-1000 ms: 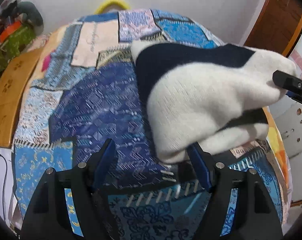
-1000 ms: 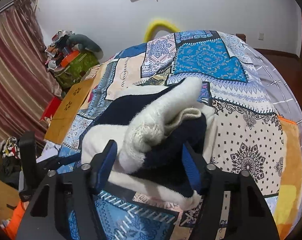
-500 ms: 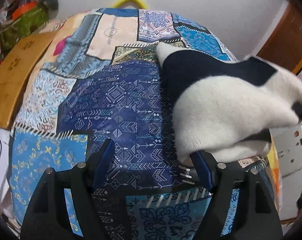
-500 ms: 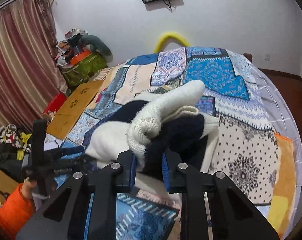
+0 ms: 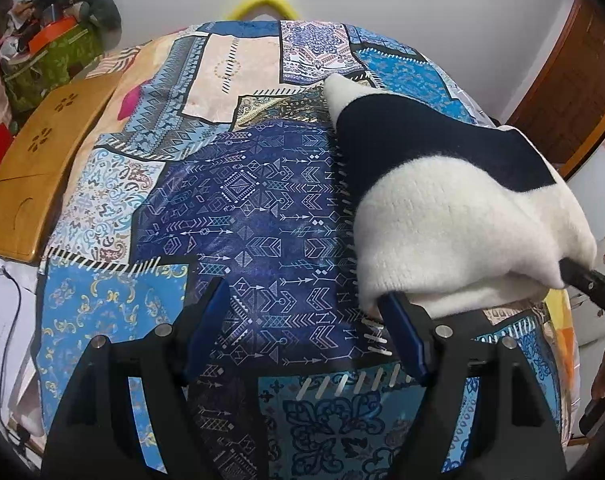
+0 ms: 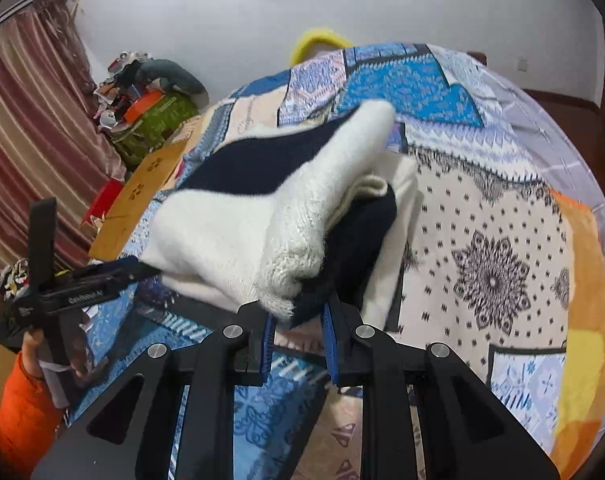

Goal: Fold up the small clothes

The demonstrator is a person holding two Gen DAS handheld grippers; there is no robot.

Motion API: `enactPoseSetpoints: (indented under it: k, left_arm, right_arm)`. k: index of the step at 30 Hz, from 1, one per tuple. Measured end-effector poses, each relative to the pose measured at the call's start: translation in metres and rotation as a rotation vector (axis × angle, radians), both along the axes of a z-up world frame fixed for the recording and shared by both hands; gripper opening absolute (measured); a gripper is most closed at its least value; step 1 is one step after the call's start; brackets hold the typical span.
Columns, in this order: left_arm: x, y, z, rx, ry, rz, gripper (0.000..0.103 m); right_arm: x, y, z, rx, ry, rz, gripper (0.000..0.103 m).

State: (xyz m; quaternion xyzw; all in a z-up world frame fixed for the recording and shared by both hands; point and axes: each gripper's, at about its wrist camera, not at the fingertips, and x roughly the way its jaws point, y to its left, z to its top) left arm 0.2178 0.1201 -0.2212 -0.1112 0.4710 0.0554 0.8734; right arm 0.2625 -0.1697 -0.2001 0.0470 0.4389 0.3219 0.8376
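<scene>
A folded white and navy knitted sweater [image 5: 454, 216] lies on the patchwork bedspread [image 5: 242, 208]. My left gripper [image 5: 306, 320] is open and empty, its right finger [image 5: 402, 332] at the sweater's near left corner. My right gripper [image 6: 296, 330] is shut on the sweater [image 6: 302, 216], pinching the stacked white and navy layers at the near edge. The right gripper also shows in the left wrist view [image 5: 590, 284] at the sweater's right end. The left gripper shows in the right wrist view [image 6: 102, 276] by the sweater's left end.
A wooden board [image 5: 38, 168] leans beside the bed on the left. A cluttered pile with a green bag [image 6: 154, 120] stands by the striped curtain [image 6: 26, 128]. A yellow ring [image 5: 262, 2] peeks over the far bed edge. A wooden door [image 5: 574, 92] is at right.
My right gripper has closed on the sweater's near edge. My left gripper stayed open and shifted left, so the sweater now sits off its right finger.
</scene>
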Motion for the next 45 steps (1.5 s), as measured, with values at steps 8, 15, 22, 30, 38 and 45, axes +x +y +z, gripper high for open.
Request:
enactPoseSetpoints:
  k: [8,15,22,30,38,45]
  left_arm:
    - [-0.012,-0.003,0.011,0.065,-0.009,-0.004,0.076]
    - [-0.022,0.001,0.049,0.110,-0.091,-0.014,0.076]
    - [-0.013,-0.008,0.095,0.134,-0.193,-0.073,0.082]
    - [0.027,-0.024,0.103,0.116,-0.190,-0.144,0.084]
    - [0.074,-0.036,0.071,0.095,-0.098,-0.182,0.084]
    - [0.100,-0.035,0.037,0.044,-0.024,-0.173,0.085]
  right_arm:
    - [-0.016,-0.003,0.010,-0.037,-0.041,-0.006,0.019]
    - [-0.026,-0.014,0.045,-0.062,-0.137,-0.021,0.019]
    - [-0.019,-0.011,0.082,-0.032,-0.230,-0.030,0.023]
    - [0.016,0.026,0.080,-0.076,-0.253,0.008,0.024]
    - [0.052,0.027,0.043,-0.103,-0.164,-0.049,0.060]
    - [0.076,0.010,0.008,-0.097,-0.006,-0.076,0.079]
